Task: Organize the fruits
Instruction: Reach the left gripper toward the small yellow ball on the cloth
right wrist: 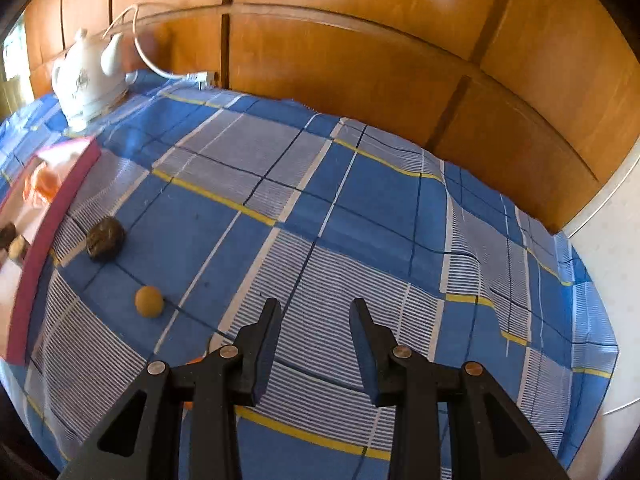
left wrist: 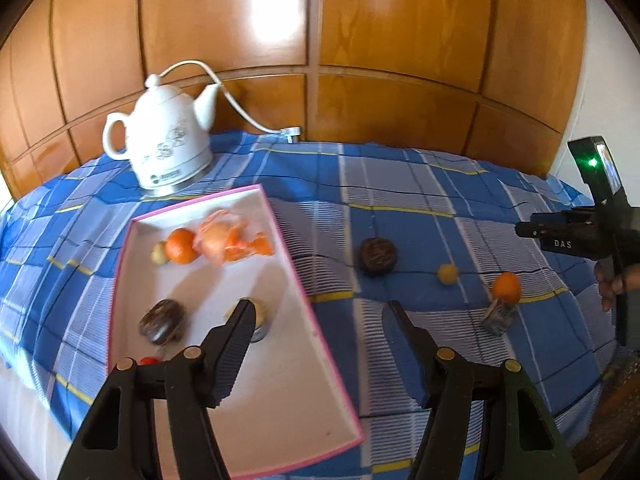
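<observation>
Sorting fruit into the pink-rimmed white tray [left wrist: 316,336]. Already inside: an orange [left wrist: 181,245], a netted bag of citrus [left wrist: 228,240], a dark brown fruit [left wrist: 162,320], a pale one half hidden behind a claw finger. Left outside on the blue checked cloth [left wrist: 420,208]: a dark round fruit [left wrist: 377,258], a small yellow fruit [left wrist: 447,274] and another orange [left wrist: 506,286], perched on a small dark object too blurred to name. Left claw [left wrist: 320,310] hanging over the tray's right rim, jaws roughly half apart, gripping nothing. Right claw [right wrist: 314,308] narrowly parted, also gripping nothing, over bare cloth with the small yellow fruit [right wrist: 149,301] to its left and the dark fruit [right wrist: 105,239] beyond. Probably mid-task, between one drop and the next pick. Next: swing the right claw left, widen the jaws, straddle the yellow fruit, close gently, carry across to the tray. White electric kettle [left wrist: 160,140] at the back, clear of all this.
</observation>
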